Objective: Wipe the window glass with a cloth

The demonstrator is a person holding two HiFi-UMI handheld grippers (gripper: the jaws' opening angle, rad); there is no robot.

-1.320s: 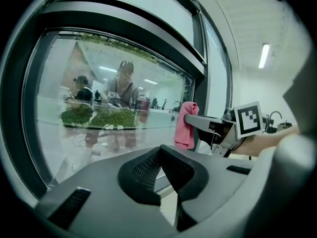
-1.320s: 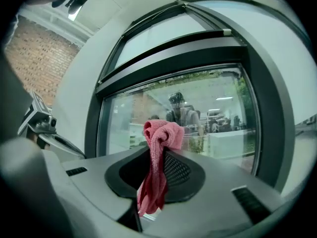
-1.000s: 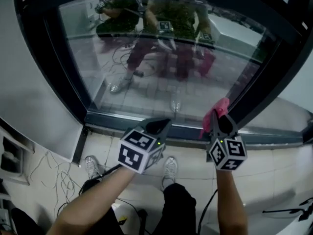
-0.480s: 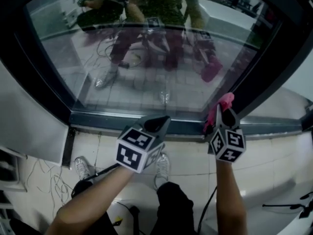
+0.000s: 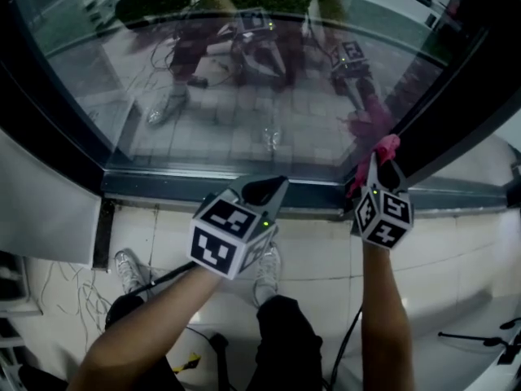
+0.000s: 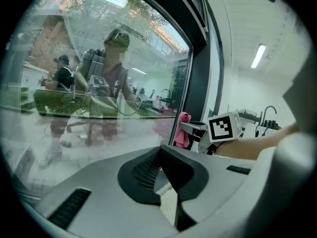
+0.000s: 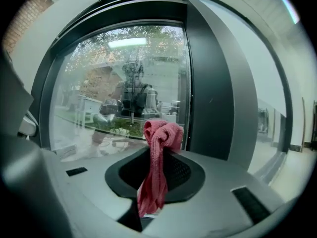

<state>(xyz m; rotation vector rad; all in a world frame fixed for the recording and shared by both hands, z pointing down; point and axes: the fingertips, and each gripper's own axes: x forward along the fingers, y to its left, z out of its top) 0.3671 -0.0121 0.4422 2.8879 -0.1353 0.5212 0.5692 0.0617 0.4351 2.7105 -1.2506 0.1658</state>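
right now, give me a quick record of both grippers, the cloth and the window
left gripper: jaws together, nothing between them, held low in front of the window frame
right gripper: shut on the pink cloth
cloth position: by the lower right corner of the window glass; contact with the glass unclear
glass: reflects the person and both marker cubes

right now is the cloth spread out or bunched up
Bunched up: the cloth hangs as a twisted pink wad, pinched between the right gripper's jaws.
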